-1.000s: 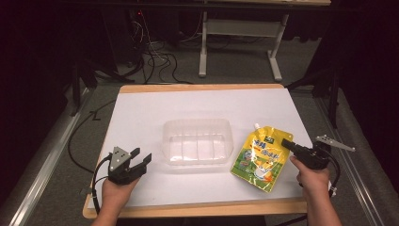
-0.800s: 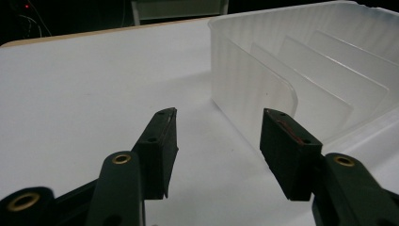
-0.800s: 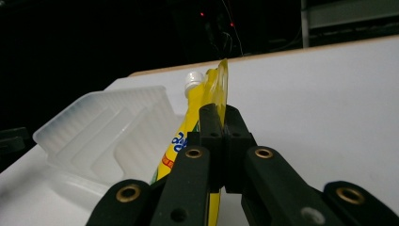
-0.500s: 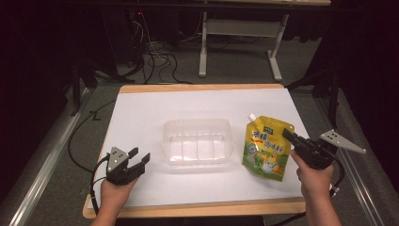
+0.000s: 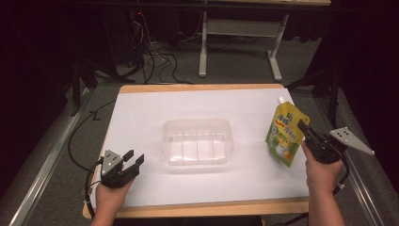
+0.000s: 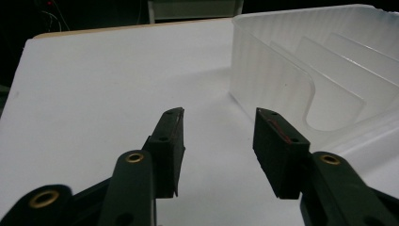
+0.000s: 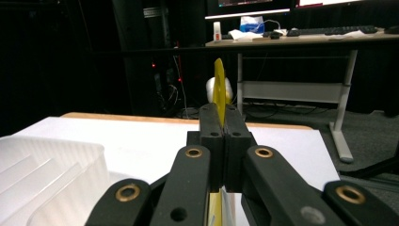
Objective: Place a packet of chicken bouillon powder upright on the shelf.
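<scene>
- The table (image 5: pixel 141 108) has a white top with a wood edge; everything sits on or above it.
- The tub (image 5: pixel 198 141), a clear plastic one with ribbed walls and raised ridges on its floor, stands mid-table with nothing in it. In the left gripper view its near corner (image 6: pixel 301 70) lies just ahead and to the side of the jaws.
- The pouch (image 5: pixel 285 136) is at the table's right side, well apart from the tub, held upright and lifted with its white spout at the top.
- The right gripper (image 5: pixel 303 129) is clamped tight on the pouch's right edge; in the right gripper view the yellow edge (image 7: pixel 219 89) rises straight up between the pressed jaws.
- The pouch is yellow and green with a cartoon figure and print on the front, and flat.
- The left gripper (image 5: pixel 133 159) rests near the table's front-left corner, apart from the tub. Its jaws stand partly apart with nothing between them and have just been closing.
</scene>
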Demonstrator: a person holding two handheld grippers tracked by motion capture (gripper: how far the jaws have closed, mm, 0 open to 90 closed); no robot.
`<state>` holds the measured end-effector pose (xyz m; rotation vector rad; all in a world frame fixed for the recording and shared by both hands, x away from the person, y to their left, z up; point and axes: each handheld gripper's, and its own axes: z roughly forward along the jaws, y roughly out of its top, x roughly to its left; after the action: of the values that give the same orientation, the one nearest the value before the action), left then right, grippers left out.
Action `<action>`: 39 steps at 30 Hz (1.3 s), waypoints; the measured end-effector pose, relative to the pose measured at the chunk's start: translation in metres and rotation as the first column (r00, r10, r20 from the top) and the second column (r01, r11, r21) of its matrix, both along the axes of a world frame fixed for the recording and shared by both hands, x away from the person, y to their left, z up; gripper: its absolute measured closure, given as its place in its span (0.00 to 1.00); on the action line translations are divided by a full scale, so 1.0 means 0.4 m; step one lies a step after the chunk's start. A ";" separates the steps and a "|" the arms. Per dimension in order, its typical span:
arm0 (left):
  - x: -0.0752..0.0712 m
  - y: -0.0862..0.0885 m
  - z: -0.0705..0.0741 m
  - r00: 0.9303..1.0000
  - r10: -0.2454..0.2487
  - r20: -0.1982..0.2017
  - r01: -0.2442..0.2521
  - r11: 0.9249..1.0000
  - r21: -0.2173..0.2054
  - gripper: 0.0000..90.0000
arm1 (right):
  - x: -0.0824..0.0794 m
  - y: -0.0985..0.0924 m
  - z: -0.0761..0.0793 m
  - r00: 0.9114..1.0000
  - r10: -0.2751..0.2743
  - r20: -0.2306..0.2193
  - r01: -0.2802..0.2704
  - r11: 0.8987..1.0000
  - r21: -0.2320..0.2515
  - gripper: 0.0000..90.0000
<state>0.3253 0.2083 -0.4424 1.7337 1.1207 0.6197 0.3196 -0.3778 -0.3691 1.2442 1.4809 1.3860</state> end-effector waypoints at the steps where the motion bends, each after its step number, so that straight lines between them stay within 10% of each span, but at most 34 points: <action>1: 0.005 -0.003 0.000 1.000 -0.002 -0.007 0.002 1.000 -0.002 0.63 | -0.012 -0.003 -0.006 1.000 0.006 0.001 -0.006 1.000 -0.001 1.00; 20: 0.089 -0.075 -0.003 0.999 0.014 -0.035 -0.014 1.000 0.006 0.74 | -0.103 0.009 -0.041 0.998 0.010 -0.057 -0.013 0.999 -0.049 0.93; 27: 0.124 -0.111 -0.009 1.000 0.026 -0.008 -0.026 0.999 0.039 1.00 | -0.078 0.018 -0.078 0.988 0.022 -0.152 -0.027 0.999 -0.031 0.70; 39: 0.176 -0.207 -0.055 0.997 0.022 -0.076 -0.017 0.998 0.067 1.00 | -0.052 0.024 -0.102 0.978 0.005 -0.210 -0.012 0.999 -0.034 0.85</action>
<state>0.3958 0.1255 -0.4643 1.8187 1.1833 0.6126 0.2989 -0.3681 -0.4099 1.3985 1.6474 1.2591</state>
